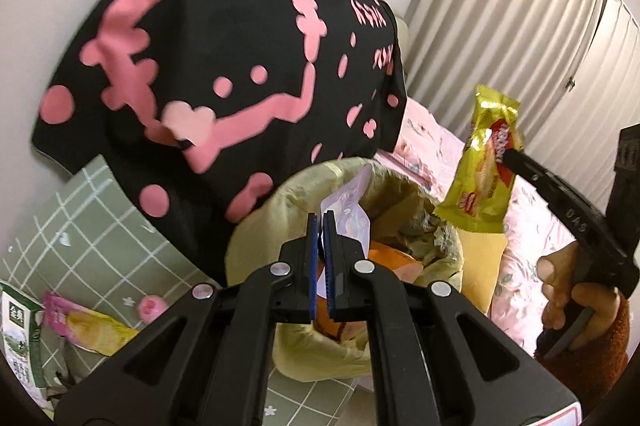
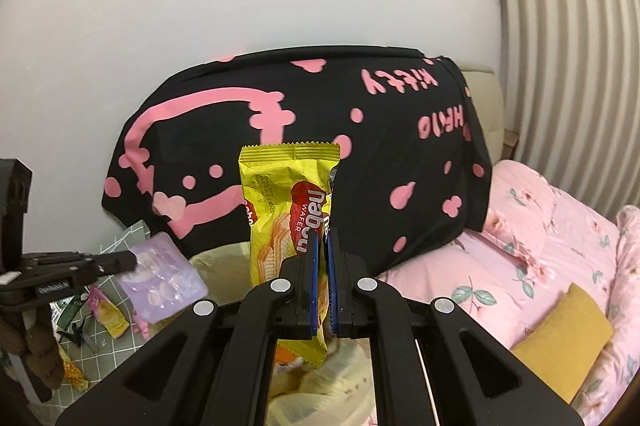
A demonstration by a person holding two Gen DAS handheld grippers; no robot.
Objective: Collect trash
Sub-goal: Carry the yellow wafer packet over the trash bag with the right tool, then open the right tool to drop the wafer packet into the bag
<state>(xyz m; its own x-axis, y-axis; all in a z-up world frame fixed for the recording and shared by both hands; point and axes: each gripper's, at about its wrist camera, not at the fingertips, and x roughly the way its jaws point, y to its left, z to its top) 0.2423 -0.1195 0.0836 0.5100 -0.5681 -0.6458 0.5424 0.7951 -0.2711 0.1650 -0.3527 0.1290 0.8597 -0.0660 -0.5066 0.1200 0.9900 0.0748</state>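
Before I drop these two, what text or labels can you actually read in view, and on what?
"WAFER", under a brand reading roughly "nabati": yellow wrapper in the right gripper.
"HELLO Kitty", upside down: black cloth.
"DAS": right gripper's finger.
Green carton and lilac packet in the left gripper: unreadable.

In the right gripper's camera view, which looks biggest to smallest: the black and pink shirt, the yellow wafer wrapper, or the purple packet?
1. Black and pink shirt, by far.
2. Yellow wafer wrapper, though it sits close to the camera, which inflates it.
3. Purple packet, not much smaller than the wrapper.
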